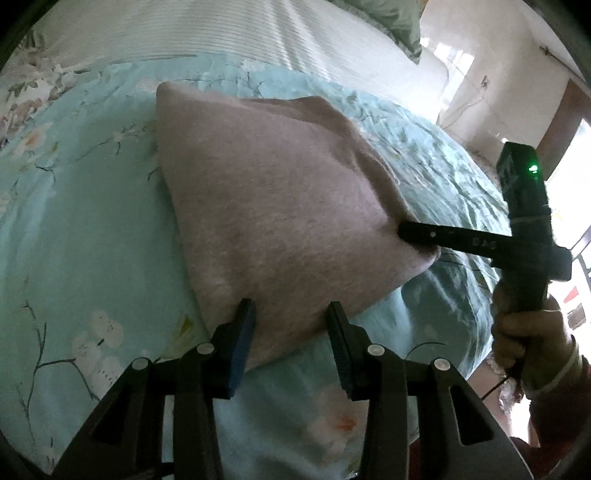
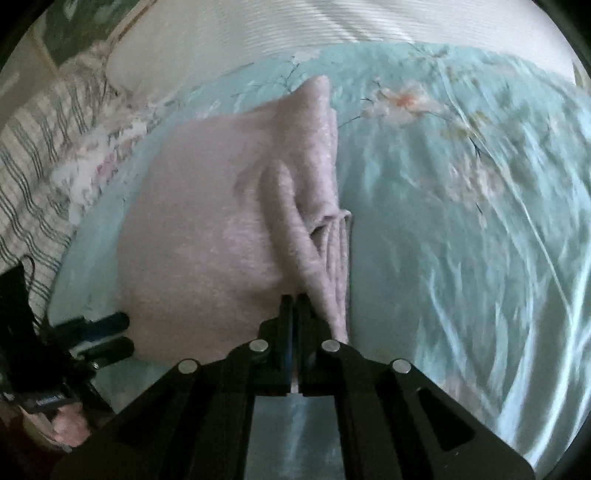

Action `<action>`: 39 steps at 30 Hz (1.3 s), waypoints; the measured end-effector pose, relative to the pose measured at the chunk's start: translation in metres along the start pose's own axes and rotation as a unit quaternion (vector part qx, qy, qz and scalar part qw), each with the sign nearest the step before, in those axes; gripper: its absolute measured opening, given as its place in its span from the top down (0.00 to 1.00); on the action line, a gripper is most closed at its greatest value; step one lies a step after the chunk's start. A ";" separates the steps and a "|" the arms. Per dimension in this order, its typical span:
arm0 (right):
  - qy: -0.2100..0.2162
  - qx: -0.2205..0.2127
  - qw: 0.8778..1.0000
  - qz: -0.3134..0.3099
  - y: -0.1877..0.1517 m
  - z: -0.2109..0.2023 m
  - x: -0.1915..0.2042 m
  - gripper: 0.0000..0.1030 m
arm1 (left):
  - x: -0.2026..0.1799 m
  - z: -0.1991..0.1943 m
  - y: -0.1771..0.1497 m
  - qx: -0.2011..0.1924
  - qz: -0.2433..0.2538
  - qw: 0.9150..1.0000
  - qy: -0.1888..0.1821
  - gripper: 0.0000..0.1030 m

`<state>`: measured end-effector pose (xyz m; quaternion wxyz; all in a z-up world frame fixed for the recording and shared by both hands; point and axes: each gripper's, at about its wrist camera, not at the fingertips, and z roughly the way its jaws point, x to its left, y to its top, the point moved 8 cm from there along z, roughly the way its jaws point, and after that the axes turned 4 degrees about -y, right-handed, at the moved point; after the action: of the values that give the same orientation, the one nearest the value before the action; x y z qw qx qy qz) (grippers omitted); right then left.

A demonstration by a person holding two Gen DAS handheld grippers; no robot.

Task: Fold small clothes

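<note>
The right gripper (image 2: 294, 297) pinches the pink cloth (image 2: 207, 236) at its bunched edge. The left gripper (image 1: 291, 314) stands wide at the cloth's near edge. Around the cloth lie the floral quilt (image 2: 461, 229) and, beyond it, a white striped sheet (image 1: 184, 29).

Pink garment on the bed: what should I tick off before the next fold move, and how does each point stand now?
1. Right gripper shut on the pink garment edge: ok.
2. Left gripper holding cloth: not ok, its jaws stand open at the near edge.
3. Garment flat: not ok, ridges bunch by the right gripper.
4. Garment lies wholly on the floral bedspread: ok.
5. Fold layers aligned: cannot tell.
</note>
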<state>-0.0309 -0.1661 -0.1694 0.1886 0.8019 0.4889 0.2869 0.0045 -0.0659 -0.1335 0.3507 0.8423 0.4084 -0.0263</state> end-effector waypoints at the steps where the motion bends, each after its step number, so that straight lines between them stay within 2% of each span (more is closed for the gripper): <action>1: -0.002 -0.001 1.000 0.001 0.000 -0.002 0.000 0.99 | 0.000 -0.001 0.000 -0.001 -0.003 1.000 0.002 0.61; 11: 0.002 -0.002 1.000 0.006 -0.004 -0.011 0.002 0.97 | 0.005 -0.016 0.001 -0.013 -0.038 0.999 -0.006 0.60; 15: 0.031 -0.039 0.999 0.001 0.015 -0.032 0.018 0.97 | 0.016 -0.037 0.040 -0.063 -0.050 0.997 -0.001 0.55; 18: 0.038 -0.055 0.998 -0.008 0.042 -0.031 0.030 0.97 | 0.026 -0.031 0.077 -0.082 -0.064 0.995 -0.014 0.55; 20: 0.029 -0.059 0.998 -0.011 0.061 -0.017 0.034 0.97 | 0.031 -0.017 0.092 -0.078 -0.071 0.994 -0.025 0.55; 22: 0.011 -0.046 0.999 -0.001 0.070 0.000 0.026 0.97 | 0.042 0.007 0.099 -0.050 -0.077 0.995 -0.029 0.55; 25: -0.003 -0.019 1.000 0.021 0.074 0.027 0.009 0.98 | 0.056 0.032 0.098 -0.022 -0.077 0.997 -0.001 0.58; 29: 0.008 -0.019 0.999 0.025 0.072 0.026 0.008 0.97 | 0.052 0.021 0.100 -0.032 -0.068 0.997 0.011 0.57; 32: 0.015 -0.022 0.999 0.028 0.071 0.012 0.012 0.96 | 0.050 0.004 0.097 -0.048 -0.074 0.996 0.026 0.47; 34: 0.018 -0.028 0.999 0.026 0.070 0.000 0.015 0.95 | 0.052 -0.011 0.091 -0.063 -0.088 0.993 0.048 0.27; 36: 0.020 -0.038 0.999 0.021 0.068 -0.014 0.018 0.79 | 0.057 -0.025 0.082 -0.072 -0.100 0.990 0.075 0.20; 37: 0.020 -0.045 0.999 0.020 0.065 -0.022 0.020 0.51 | 0.060 -0.032 0.075 -0.074 -0.103 0.987 0.095 0.19; 38: 0.018 -0.051 0.998 0.019 0.064 -0.027 0.020 0.33 | 0.062 -0.036 0.069 -0.072 -0.103 0.986 0.109 0.19; 39: 0.015 -0.063 0.998 0.016 0.060 -0.036 0.021 0.31 | 0.065 -0.039 0.063 -0.067 -0.102 0.984 0.126 0.17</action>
<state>-0.0061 -0.1736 -0.1011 0.2268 0.7920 0.4597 0.3317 0.0830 -0.0250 -0.0898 0.3478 0.7673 0.5340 0.0723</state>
